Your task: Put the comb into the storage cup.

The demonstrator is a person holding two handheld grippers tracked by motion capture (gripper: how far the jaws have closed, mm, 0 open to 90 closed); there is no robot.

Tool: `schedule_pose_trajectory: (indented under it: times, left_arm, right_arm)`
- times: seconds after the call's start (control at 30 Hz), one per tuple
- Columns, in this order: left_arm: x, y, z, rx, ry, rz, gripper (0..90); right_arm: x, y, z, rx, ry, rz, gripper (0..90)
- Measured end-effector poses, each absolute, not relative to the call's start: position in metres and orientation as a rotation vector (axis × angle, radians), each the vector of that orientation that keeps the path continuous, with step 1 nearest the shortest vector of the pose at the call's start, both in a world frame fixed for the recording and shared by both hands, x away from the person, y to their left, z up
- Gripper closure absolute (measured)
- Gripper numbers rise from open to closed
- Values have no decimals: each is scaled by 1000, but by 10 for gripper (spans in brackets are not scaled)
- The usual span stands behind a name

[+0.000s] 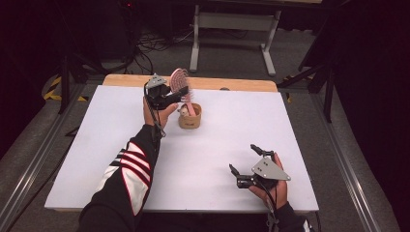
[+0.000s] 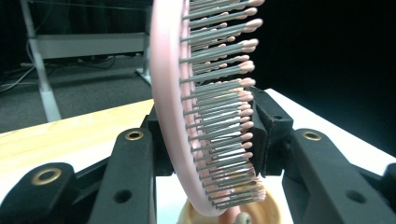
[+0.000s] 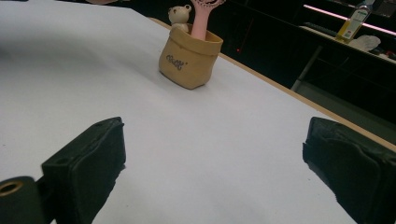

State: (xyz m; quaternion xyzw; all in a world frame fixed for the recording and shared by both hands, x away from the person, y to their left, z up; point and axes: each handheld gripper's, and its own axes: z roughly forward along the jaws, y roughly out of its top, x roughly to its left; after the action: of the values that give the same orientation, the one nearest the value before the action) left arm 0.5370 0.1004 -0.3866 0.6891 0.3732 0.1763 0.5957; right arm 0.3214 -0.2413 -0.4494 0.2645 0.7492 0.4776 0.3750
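Observation:
A pink hairbrush (image 1: 180, 79) stands handle-down in a small tan cup (image 1: 190, 118) at the far middle of the white table (image 1: 87, 159). My left gripper (image 1: 181, 94) reaches in from the left and is shut on the brush head. In the left gripper view one pad lies against the pink back of the hairbrush (image 2: 168, 93) and the other meets the bristle tips, with the cup (image 2: 271, 214) below. My right gripper (image 1: 241, 157) rests near the front right of the table, open with nothing between its fingers. Its own view looks past the right gripper (image 3: 215, 154) toward the cup (image 3: 189, 58).
A small bear figure (image 3: 180, 14) sits in the cup beside the brush handle. A wooden strip (image 1: 232, 84) runs along the table's far edge. Off the table stand a grey metal frame (image 1: 232, 29), cables and a bottle (image 3: 352, 21) on a dark shelf.

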Motion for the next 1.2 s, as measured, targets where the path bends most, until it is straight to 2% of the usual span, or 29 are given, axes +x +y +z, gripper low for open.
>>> schedule_pose_trajectory:
  times: [0.4,1.2]
  left_arm:
    - [544,113,-385,1646,901,464,544]
    - [550,136,-395,1649,943,445,486]
  right_arm:
    - [322,-241,-450,682,1915,1223,65]
    - [323,-239,-452,679,1935,1209,65]
